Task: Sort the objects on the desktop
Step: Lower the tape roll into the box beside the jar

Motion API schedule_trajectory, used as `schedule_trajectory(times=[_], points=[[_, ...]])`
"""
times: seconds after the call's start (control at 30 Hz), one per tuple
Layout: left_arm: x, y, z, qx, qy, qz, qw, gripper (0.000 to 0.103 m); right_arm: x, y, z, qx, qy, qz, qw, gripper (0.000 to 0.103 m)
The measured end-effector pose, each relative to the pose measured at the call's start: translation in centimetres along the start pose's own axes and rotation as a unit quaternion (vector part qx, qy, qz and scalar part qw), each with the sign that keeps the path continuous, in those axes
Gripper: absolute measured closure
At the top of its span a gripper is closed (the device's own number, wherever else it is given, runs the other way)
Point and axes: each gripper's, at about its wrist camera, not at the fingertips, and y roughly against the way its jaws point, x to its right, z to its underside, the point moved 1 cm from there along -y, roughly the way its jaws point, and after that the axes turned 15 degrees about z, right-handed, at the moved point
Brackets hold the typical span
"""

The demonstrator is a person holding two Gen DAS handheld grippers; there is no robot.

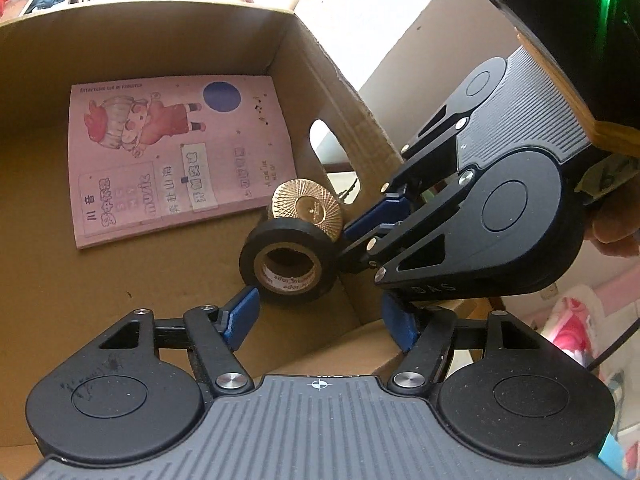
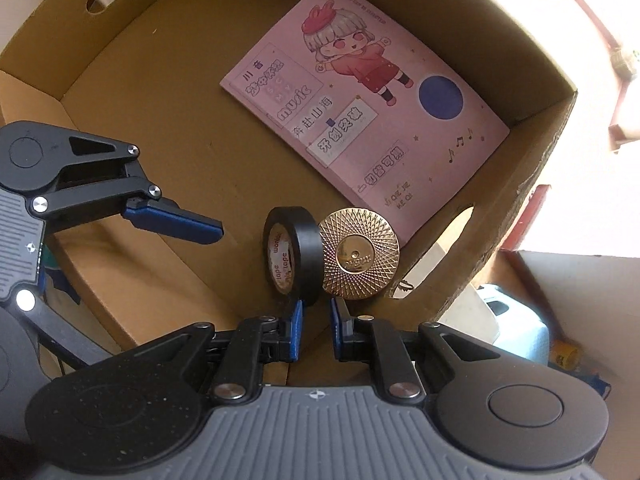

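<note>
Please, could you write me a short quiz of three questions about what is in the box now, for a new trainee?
1. True or false: the pink notebook lies flat on the floor of the cardboard box.
2. How many loose things are in the box? A) two B) three C) five
3. Fill in: the fingers of the left gripper stand ____ (open or shut).
Key: 1 true; 2 B (notebook, black tape roll, gold disc); 3 open.
</note>
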Motion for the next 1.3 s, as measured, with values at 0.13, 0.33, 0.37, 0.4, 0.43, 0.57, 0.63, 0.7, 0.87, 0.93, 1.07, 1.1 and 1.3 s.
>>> schedule_trajectory(times=[0.13, 0.33, 0.37, 0.4, 0.43, 0.57, 0.63, 0.7, 0.87, 0.93, 1.07, 1.1, 1.3], points=[[0.1, 0.5, 0.0, 0.009, -0.003, 0.004, 0.9999, 0.032, 0.2, 0.7, -0.4, 0.020, -0.007, -0.008, 1.000, 0.086], [0.4, 1.6, 0.4, 0.020, -0.016, -0.004, 0.9997, 0.029, 0.4, 1.3, -1.1, 0.049, -0.024, -0.011, 0.998, 0.086], [0.5, 1.7, 0.4, 0.023, -0.018, -0.007, 0.9996, 0.029, 0.4, 1.3, -1.3, 0.052, -0.025, -0.012, 0.998, 0.086], [0.5, 2.0, 0.5, 0.025, -0.020, -0.010, 0.9994, 0.029, 0.3, 1.2, -1.6, 0.056, -0.028, -0.013, 0.998, 0.086], [0.5, 2.2, 0.6, 0.027, -0.020, -0.011, 0.9994, 0.029, 0.3, 1.0, -1.8, 0.061, -0.030, -0.012, 0.998, 0.086], [0.4, 3.1, 0.7, 0.035, -0.020, -0.010, 0.9991, 0.028, -0.1, 0.0, -2.8, 0.072, -0.036, -0.018, 0.997, 0.086], [0.3, 3.5, 0.8, 0.037, -0.021, -0.013, 0.9990, 0.028, -0.4, -0.6, -3.1, 0.071, -0.034, -0.016, 0.997, 0.086], [0.2, 3.7, 0.8, 0.039, -0.022, -0.015, 0.9989, 0.028, -0.6, -1.0, -3.3, 0.071, -0.030, -0.013, 0.997, 0.086], [0.0, 4.1, 0.9, 0.042, -0.025, -0.013, 0.9987, 0.028, -0.8, -1.2, -2.9, 0.068, -0.016, -0.008, 0.998, 0.085], [0.0, 4.1, 0.9, 0.042, -0.027, -0.013, 0.9987, 0.028, -0.9, -1.1, -2.6, 0.067, -0.008, -0.003, 0.998, 0.085], [-0.1, 4.1, 0.9, 0.043, -0.029, -0.012, 0.9986, 0.028, -1.1, -0.9, -2.1, 0.062, 0.003, 0.003, 0.998, 0.085], [-0.1, 4.1, 1.0, 0.043, -0.029, -0.012, 0.9986, 0.028, -1.2, -0.8, -1.9, 0.061, 0.008, 0.003, 0.998, 0.085], [0.0, 3.9, 1.1, 0.044, -0.030, -0.012, 0.9985, 0.027, -1.4, -0.6, -0.5, 0.047, 0.027, 0.007, 0.999, 0.084]])
